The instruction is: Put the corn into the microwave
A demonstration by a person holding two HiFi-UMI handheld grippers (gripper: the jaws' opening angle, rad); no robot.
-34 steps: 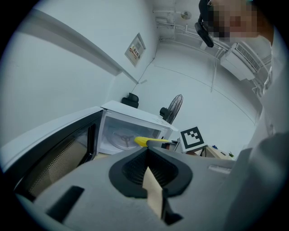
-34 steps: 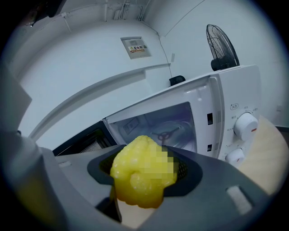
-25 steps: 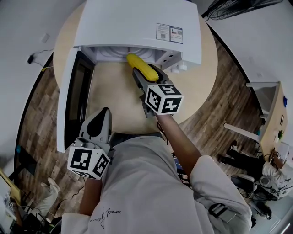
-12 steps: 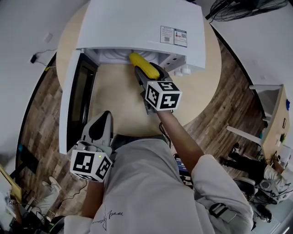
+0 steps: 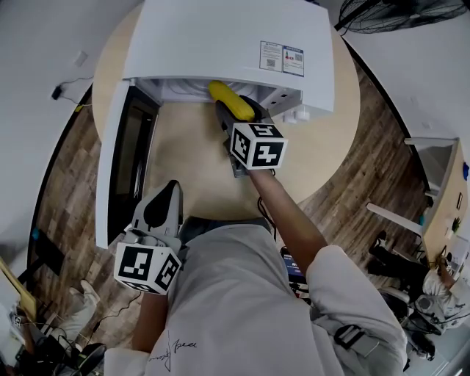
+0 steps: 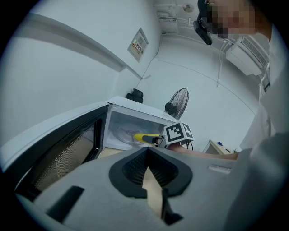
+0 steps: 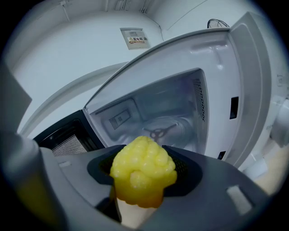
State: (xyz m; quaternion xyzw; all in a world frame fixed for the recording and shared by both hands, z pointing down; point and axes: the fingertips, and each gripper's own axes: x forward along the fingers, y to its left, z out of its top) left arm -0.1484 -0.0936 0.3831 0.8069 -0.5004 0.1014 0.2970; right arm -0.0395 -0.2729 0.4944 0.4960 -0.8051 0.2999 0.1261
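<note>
The yellow corn (image 5: pixel 229 100) is gripped lengthwise by my right gripper (image 5: pixel 235 111), its far tip at the mouth of the white microwave (image 5: pixel 220 37). In the right gripper view the corn (image 7: pixel 142 171) fills the space between the jaws, facing the lit cavity (image 7: pixel 158 113) with its bare turntable hub (image 7: pixel 161 131). The microwave door (image 5: pixel 117 154) hangs open to the left. My left gripper (image 5: pixel 167 194) rests low near the table's front edge, shut with nothing in it. From the left gripper view the corn (image 6: pixel 144 136) shows just in front of the cavity.
The microwave stands on a round wooden table (image 5: pixel 191 161) that ends close behind the open door and to the right. A fan (image 5: pixel 389 11) stands beyond the table. A desk (image 5: pixel 440 183) and a seated person (image 5: pixel 400 257) are on the right, over wood flooring.
My right gripper has carried the corn a little further toward the microwave opening and lower. The left gripper has stayed where it was.
</note>
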